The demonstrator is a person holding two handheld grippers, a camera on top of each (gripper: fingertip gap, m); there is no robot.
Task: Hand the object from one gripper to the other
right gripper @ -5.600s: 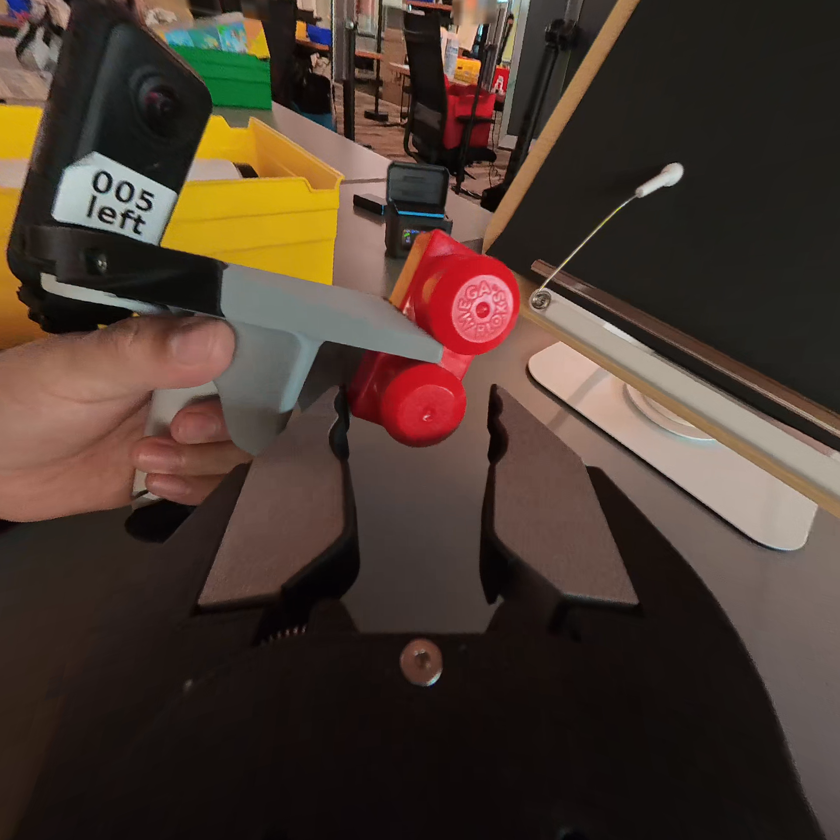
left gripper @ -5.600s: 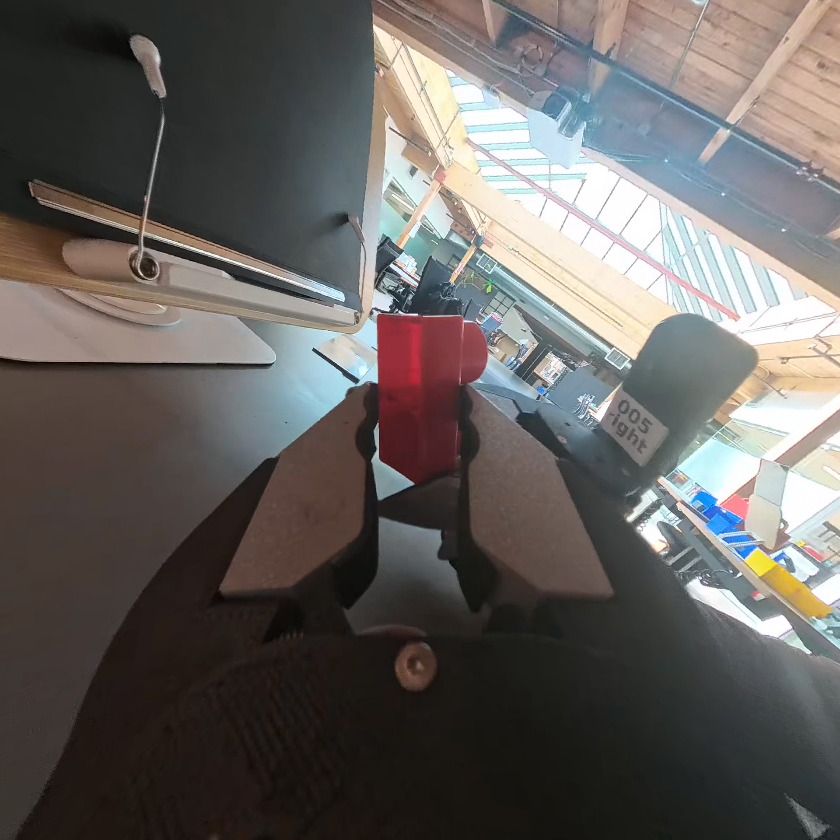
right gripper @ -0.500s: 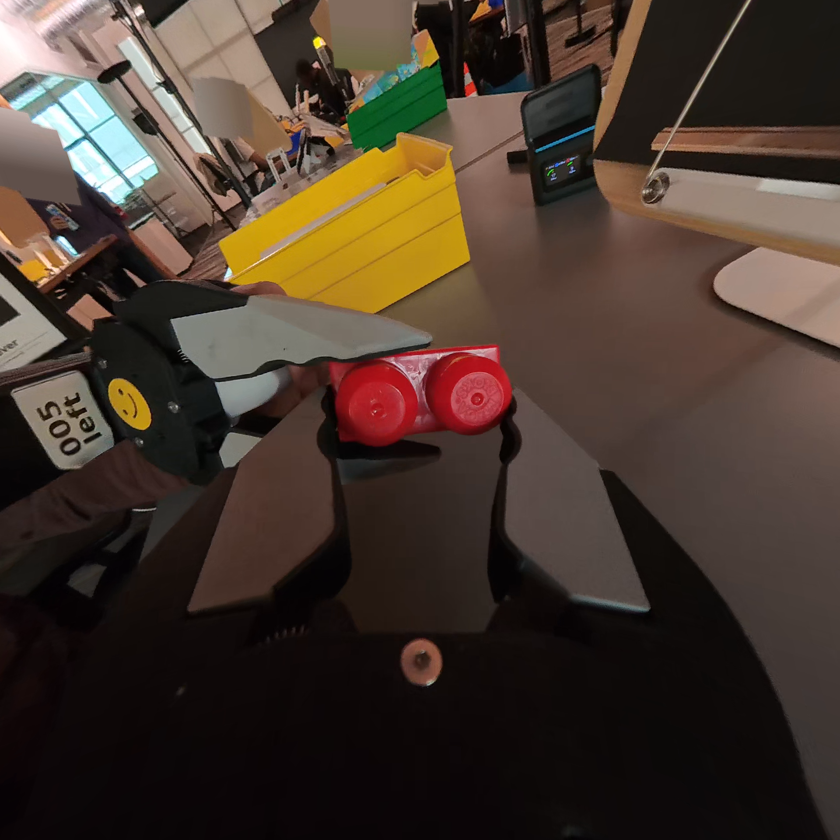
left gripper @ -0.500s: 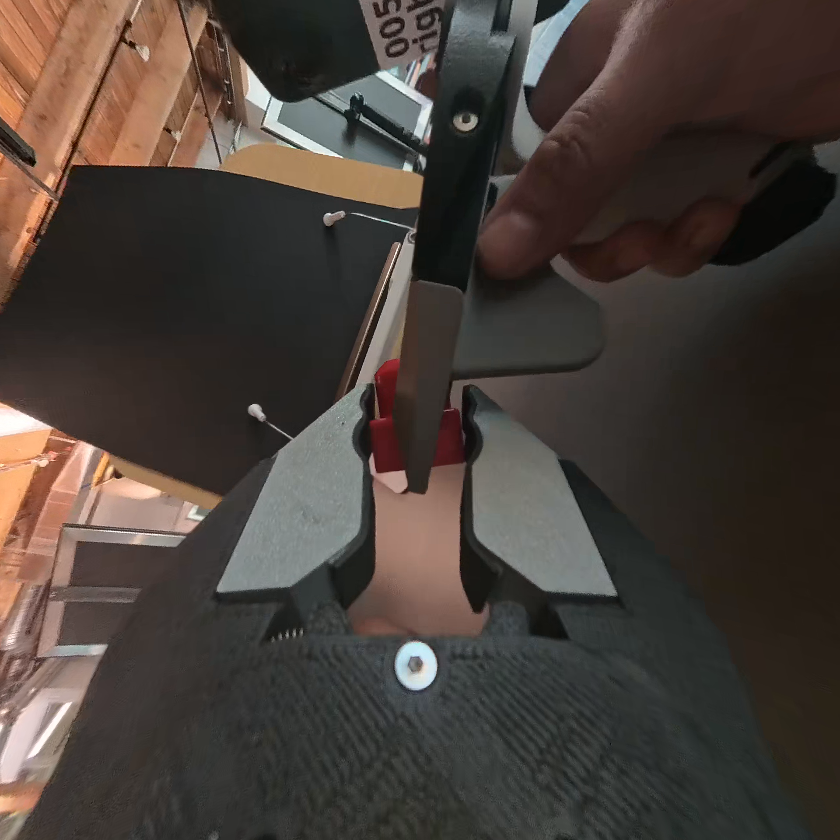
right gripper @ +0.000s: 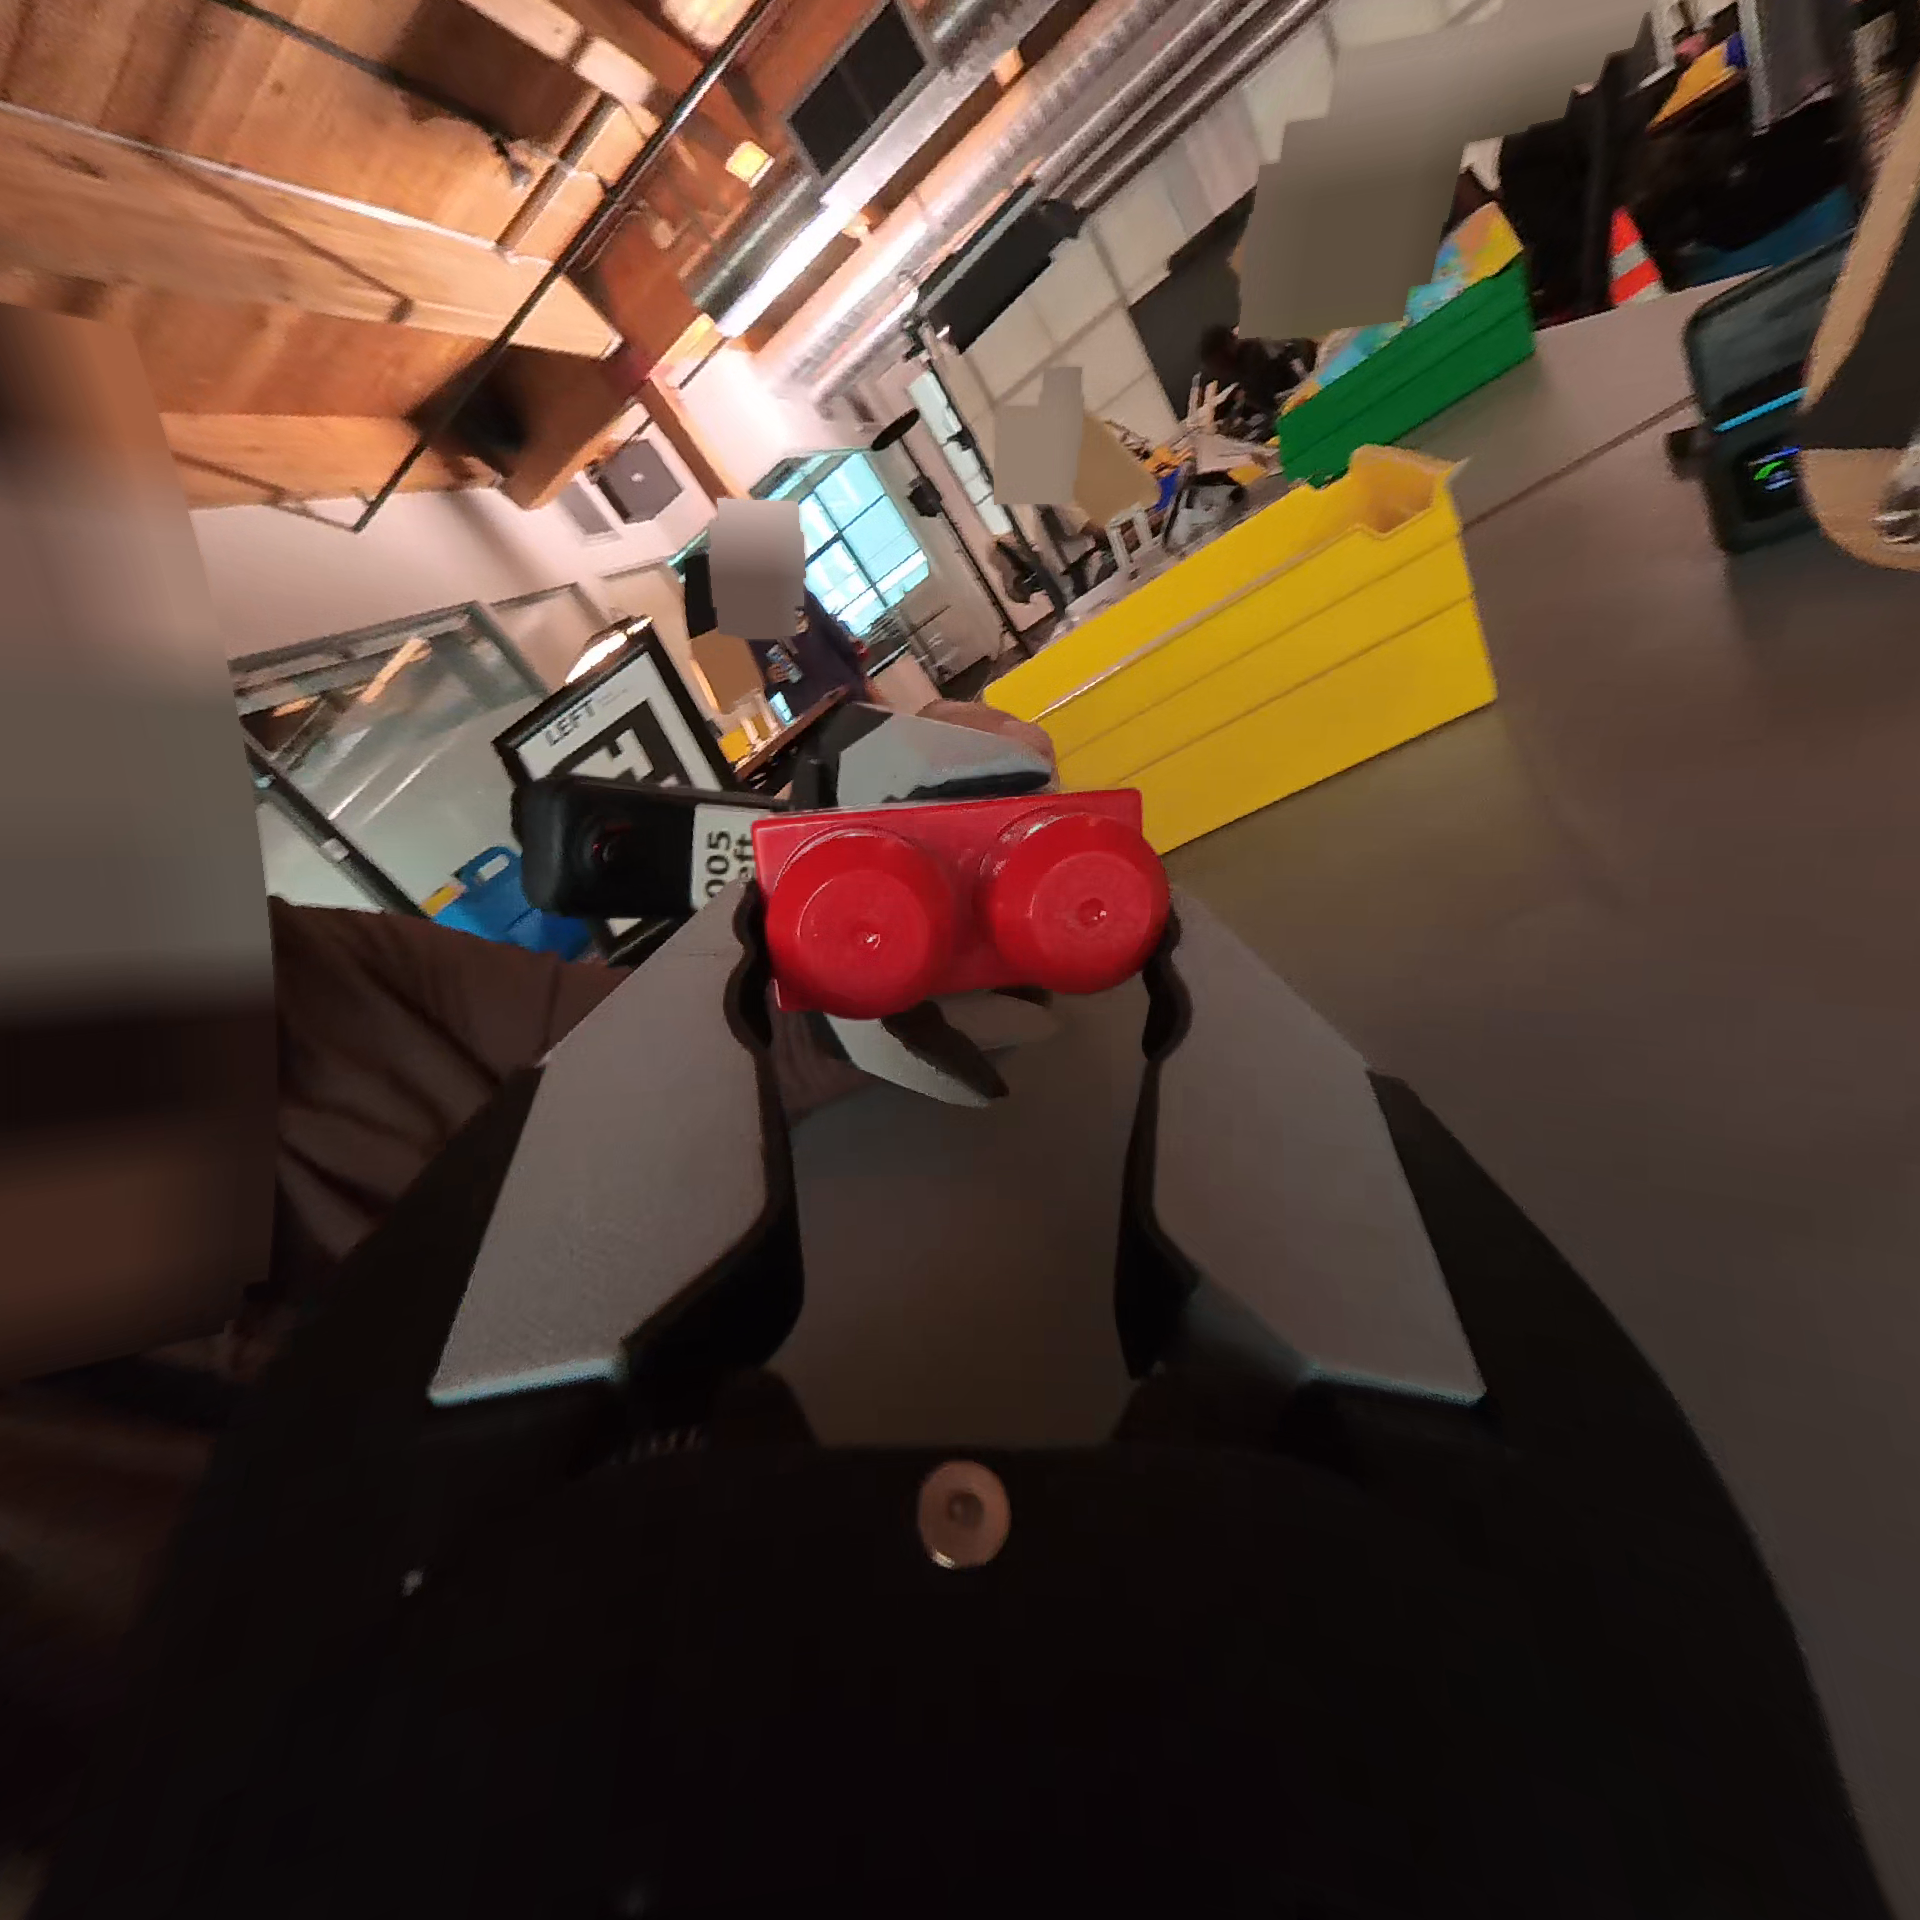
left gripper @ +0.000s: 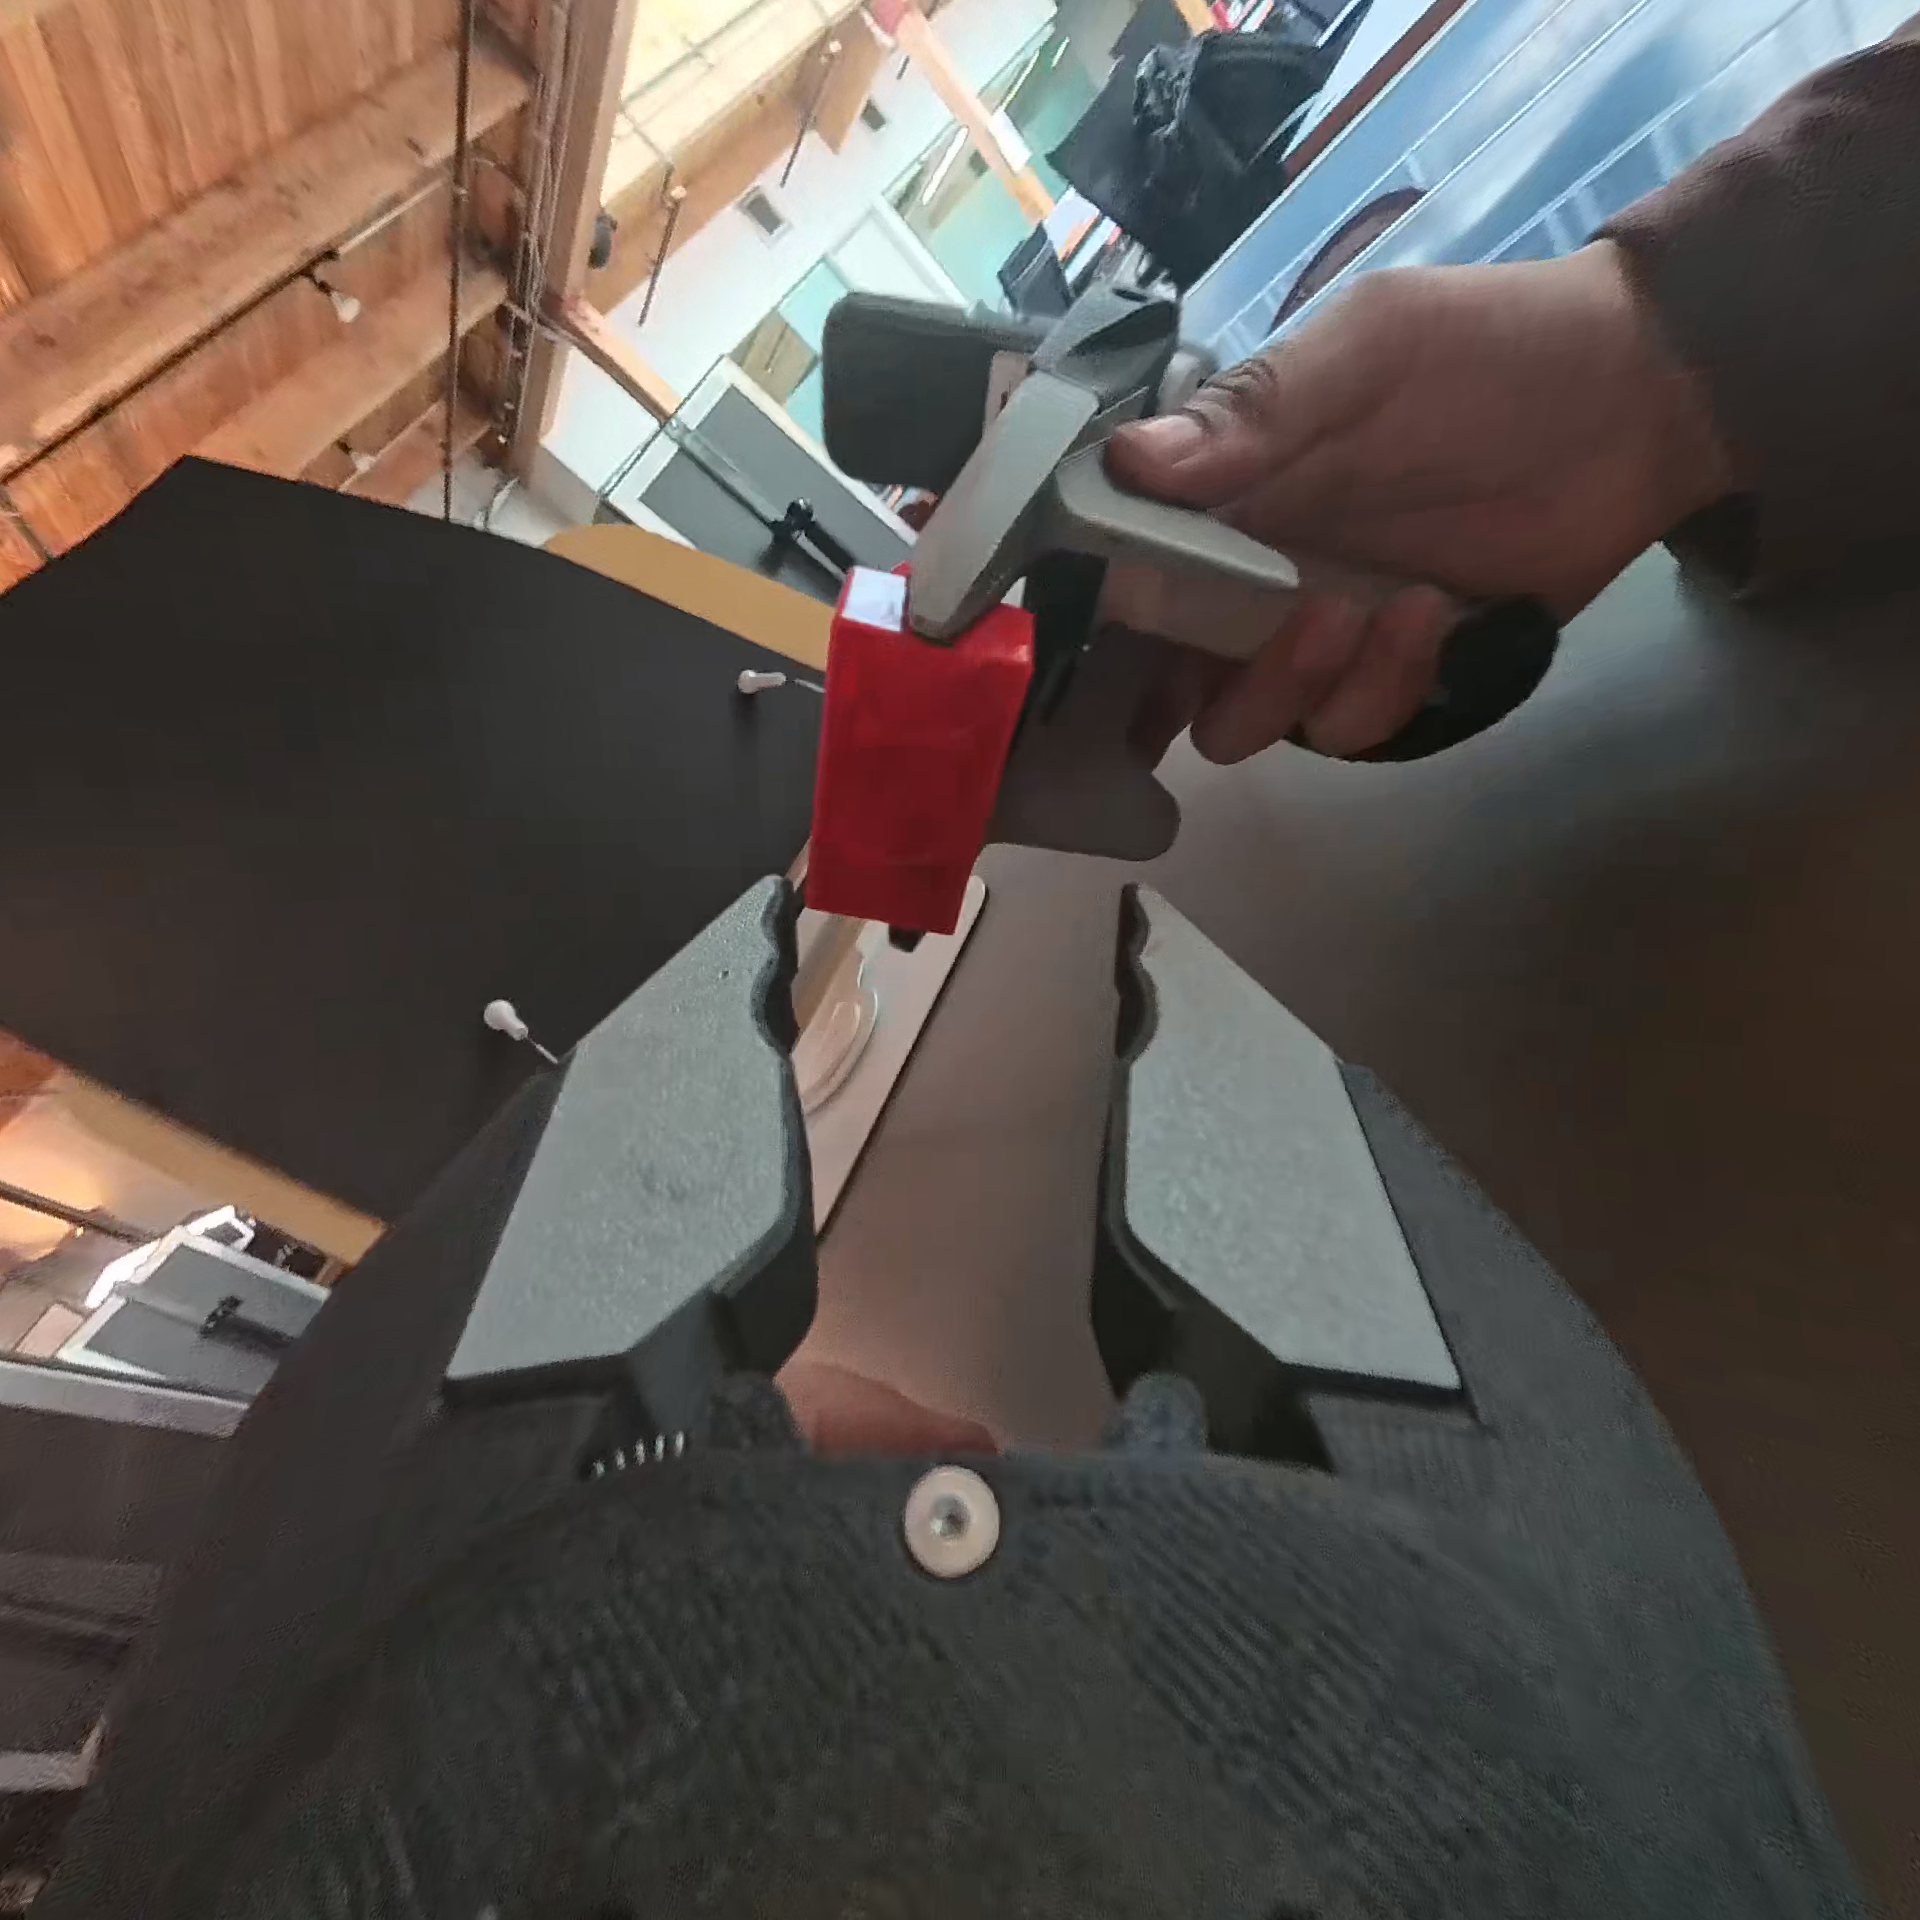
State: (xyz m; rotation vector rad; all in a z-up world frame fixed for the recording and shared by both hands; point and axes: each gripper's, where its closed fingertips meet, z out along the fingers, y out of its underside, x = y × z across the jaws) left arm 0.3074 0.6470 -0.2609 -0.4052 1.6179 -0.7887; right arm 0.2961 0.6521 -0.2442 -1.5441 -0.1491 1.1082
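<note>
Red two-stud block (right gripper: 961,914) was found clamped between the fingertips of the right gripper (right gripper: 951,940), one fingertip pressed against each short end, with both round studs facing back toward that gripper's camera. In the left wrist view the same block (left gripper: 914,769) hung in the air just beyond the left gripper (left gripper: 951,935), off its left fingertip and apart from it. The left gripper's jaws stood wide apart with nothing between them. A person's hand (left gripper: 1413,499) gripped the handle of the right gripper (left gripper: 977,623), which reached in from the upper right. Behind the block stood a black board (left gripper: 312,779) with white-tipped pins. The dark grey table (right gripper: 1610,935) lay below, carrying a yellow bin (right gripper: 1278,686) and, farther off, a green bin (right gripper: 1413,384).
</note>
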